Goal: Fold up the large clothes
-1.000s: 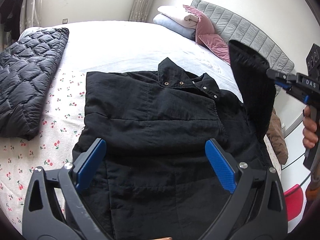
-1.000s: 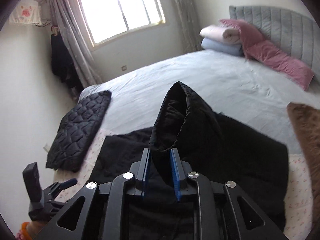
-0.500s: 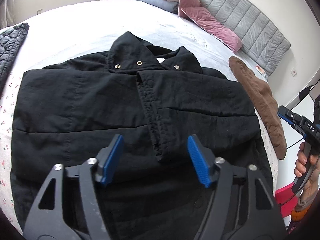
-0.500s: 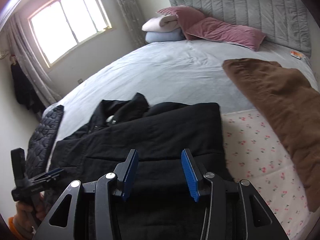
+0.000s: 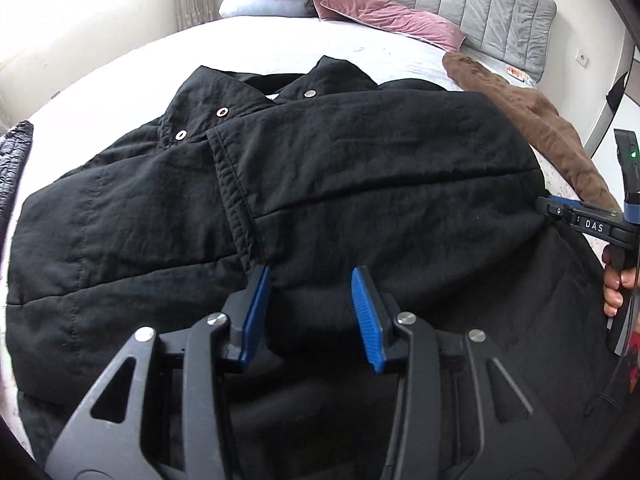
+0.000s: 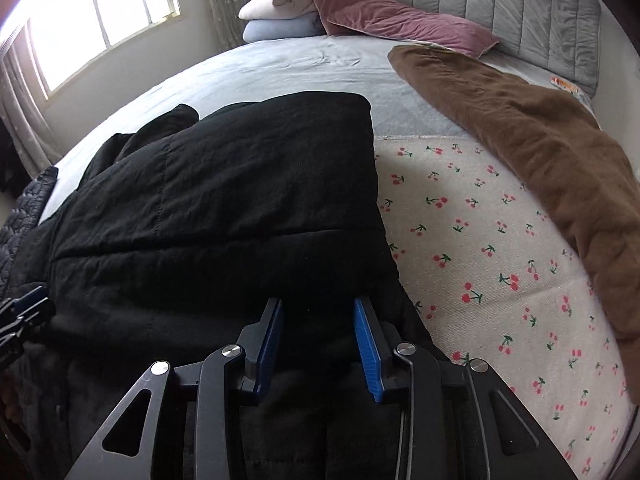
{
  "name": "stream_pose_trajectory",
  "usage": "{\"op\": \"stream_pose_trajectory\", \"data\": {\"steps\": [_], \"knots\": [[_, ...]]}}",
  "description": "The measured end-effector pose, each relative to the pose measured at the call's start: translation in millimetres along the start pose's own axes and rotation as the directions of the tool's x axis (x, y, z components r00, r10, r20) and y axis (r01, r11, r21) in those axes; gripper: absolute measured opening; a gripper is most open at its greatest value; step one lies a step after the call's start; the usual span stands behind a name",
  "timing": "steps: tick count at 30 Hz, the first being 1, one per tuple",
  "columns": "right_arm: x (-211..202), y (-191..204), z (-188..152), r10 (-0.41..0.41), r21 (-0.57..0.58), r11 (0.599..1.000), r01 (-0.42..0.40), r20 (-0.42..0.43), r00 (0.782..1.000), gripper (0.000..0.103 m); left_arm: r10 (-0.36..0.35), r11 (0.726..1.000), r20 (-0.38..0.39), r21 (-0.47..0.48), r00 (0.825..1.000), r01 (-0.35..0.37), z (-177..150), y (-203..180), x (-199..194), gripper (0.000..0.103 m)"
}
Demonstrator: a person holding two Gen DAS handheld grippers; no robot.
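Observation:
A large black padded jacket (image 5: 360, 184) lies flat on the bed, collar with metal snaps (image 5: 221, 112) toward the headboard. Its right sleeve is folded across the front, cuff edge (image 5: 236, 200) near the middle. My left gripper (image 5: 308, 304) is open, low over the jacket's middle just below that cuff. My right gripper (image 6: 316, 332) is open over the jacket (image 6: 224, 208) at its right edge. The right gripper also shows at the right of the left wrist view (image 5: 588, 224), against the jacket's side.
A brown blanket (image 6: 540, 152) lies along the right side of the bed. Pink and pale pillows (image 6: 360, 12) sit by the grey headboard (image 6: 500, 4). A cherry-print sheet (image 6: 480, 248) lies right of the jacket. A black quilted garment (image 6: 24, 216) lies at the left.
My right gripper let go of the sleeve, which now lies across the jacket front, and came down to the jacket's right edge. My left gripper moved right toward the cuff and its jaws narrowed.

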State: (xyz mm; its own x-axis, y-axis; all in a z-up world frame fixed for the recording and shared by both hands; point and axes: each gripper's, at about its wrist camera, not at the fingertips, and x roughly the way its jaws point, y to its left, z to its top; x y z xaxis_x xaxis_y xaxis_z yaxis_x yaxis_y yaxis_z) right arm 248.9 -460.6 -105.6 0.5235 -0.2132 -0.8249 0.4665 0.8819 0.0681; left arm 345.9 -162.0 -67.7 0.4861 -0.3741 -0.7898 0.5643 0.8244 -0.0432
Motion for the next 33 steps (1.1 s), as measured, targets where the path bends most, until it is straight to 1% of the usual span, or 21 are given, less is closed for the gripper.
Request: {"op": "stream_pose_trajectory", "data": {"steps": [1, 2, 4, 6, 7, 8, 9, 11, 12, 15, 17, 18, 19, 20, 24, 26, 28, 30, 33], "knots": [[-8, 5, 0, -0.018, -0.01, 1.0, 0.018, -0.003, 1.0, 0.038, 0.021, 1.0, -0.012, 0.004, 1.0, -0.021, -1, -2, -8, 0.071], [-19, 9, 0, -0.012, -0.019, 1.0, 0.012, -0.004, 1.0, 0.038, 0.022, 1.0, -0.016, 0.004, 1.0, -0.022, -3, -1, -20, 0.075], [-42, 13, -4, 0.042, -0.026, 0.999, -0.042, 0.006, 0.999, 0.041, -0.012, 1.0, -0.005, -0.007, 1.0, 0.012, -10, 2, -45, 0.076], [-71, 16, -10, 0.091, -0.027, 0.996, -0.09, 0.027, 0.996, 0.057, -0.034, 0.999, -0.007, -0.017, 0.999, 0.034, -20, 3, -74, 0.08], [-86, 17, -15, 0.109, -0.032, 0.994, -0.108, 0.035, 0.993, 0.06, -0.039, 0.999, -0.008, -0.018, 0.999, 0.039, -25, 4, -87, 0.082], [-100, 18, -19, 0.128, -0.038, 0.991, -0.127, 0.044, 0.991, 0.064, -0.04, 0.999, -0.012, -0.015, 0.999, 0.039, -30, 5, -103, 0.083], [-116, 19, -25, 0.145, -0.044, 0.989, -0.143, 0.051, 0.988, 0.067, -0.038, 0.999, -0.016, -0.009, 0.999, 0.038, -35, 7, -118, 0.083], [-146, 23, -38, 0.159, -0.057, 0.986, -0.155, 0.057, 0.986, 0.07, -0.035, 0.999, -0.019, -0.003, 0.999, 0.035, -48, 10, -150, 0.084], [-160, 24, -47, 0.162, -0.067, 0.985, -0.159, 0.056, 0.985, 0.072, -0.034, 0.999, -0.017, -0.007, 0.999, 0.034, -55, 12, -166, 0.086], [-195, 26, -74, 0.163, -0.083, 0.984, -0.159, 0.039, 0.986, 0.075, -0.043, 0.998, -0.009, -0.035, 0.999, 0.042, -75, 21, -208, 0.095], [-212, 24, -91, 0.162, -0.067, 0.985, -0.16, 0.025, 0.986, 0.076, -0.052, 0.997, 0.005, -0.052, 0.999, 0.052, -92, 25, -237, 0.097], [-221, 23, -102, 0.167, -0.055, 0.985, -0.166, 0.018, 0.986, 0.076, -0.056, 0.997, 0.011, -0.059, 0.998, 0.057, -101, 27, -249, 0.1], [-229, 21, -114, 0.173, -0.042, 0.984, -0.173, 0.01, 0.985, 0.077, -0.057, 0.996, 0.01, -0.068, 0.998, 0.057, -110, 30, -258, 0.102], [-235, 18, -126, 0.178, -0.028, 0.984, -0.178, 0.006, 0.984, 0.077, -0.06, 0.995, 0.006, -0.08, 0.998, 0.06, -121, 33, -268, 0.102], [-249, 10, -168, 0.194, -0.007, 0.981, -0.194, -0.005, 0.981, 0.079, -0.11, 0.984, -0.049, -0.145, 0.993, 0.102, -164, 46, -285, 0.102], [-251, 5, -189, 0.21, -0.01, 0.978, -0.21, -0.018, 0.978, 0.079, -0.12, 0.977, -0.069, -0.185, 0.99, 0.105, -186, 54, -289, 0.102], [-249, -4, -210, 0.241, -0.011, 0.97, -0.242, -0.047, 0.969, 0.079, -0.119, 0.974, -0.077, -0.204, 0.99, 0.101, -207, 61, -294, 0.102], [-248, -20, -225, 0.264, 0.008, 0.965, -0.264, -0.061, 0.963, 0.079, -0.111, 0.971, -0.075, -0.22, 0.991, 0.092, -227, 69, -300, 0.102], [-249, -56, -243, 0.284, 0.096, 0.956, -0.279, -0.048, 0.958, 0.079, -0.124, 0.957, -0.065, -0.273, 0.99, 0.102, -253, 87, -303, 0.102]]}}
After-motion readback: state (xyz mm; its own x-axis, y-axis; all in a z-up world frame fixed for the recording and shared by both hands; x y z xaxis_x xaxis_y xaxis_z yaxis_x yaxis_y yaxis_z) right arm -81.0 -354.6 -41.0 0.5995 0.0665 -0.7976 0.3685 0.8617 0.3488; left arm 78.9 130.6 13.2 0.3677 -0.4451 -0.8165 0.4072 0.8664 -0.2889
